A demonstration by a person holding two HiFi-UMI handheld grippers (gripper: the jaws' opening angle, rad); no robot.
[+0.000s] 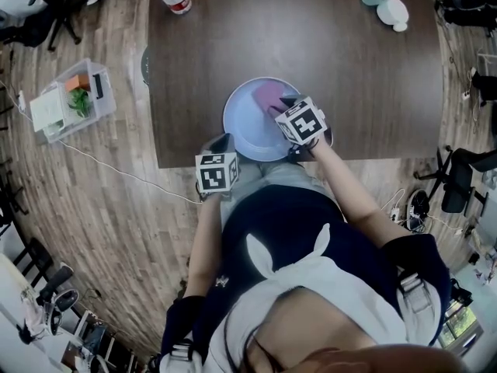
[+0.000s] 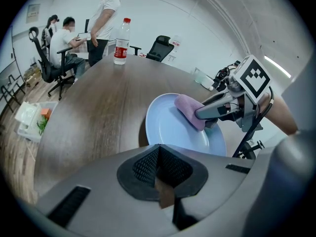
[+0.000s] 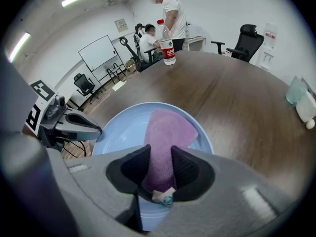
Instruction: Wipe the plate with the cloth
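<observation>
Pink cloth [image 3: 165, 132] lies on the plate's [image 1: 245, 127] far half, clenched between the right gripper's [image 3: 158, 169] jaws. Left gripper [image 2: 157, 168] hangs closed and empty just beside the plate's near rim. Good wiping, I judge, means pressing the cloth flat and sweeping overlapping arcs without shoving the plate along the bench [image 1: 326, 45].

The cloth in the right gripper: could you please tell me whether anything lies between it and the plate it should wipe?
Nothing visible does. The right gripper is shut on the pink cloth, which already lies directly on the light blue plate. No other object shows on the plate.
</observation>
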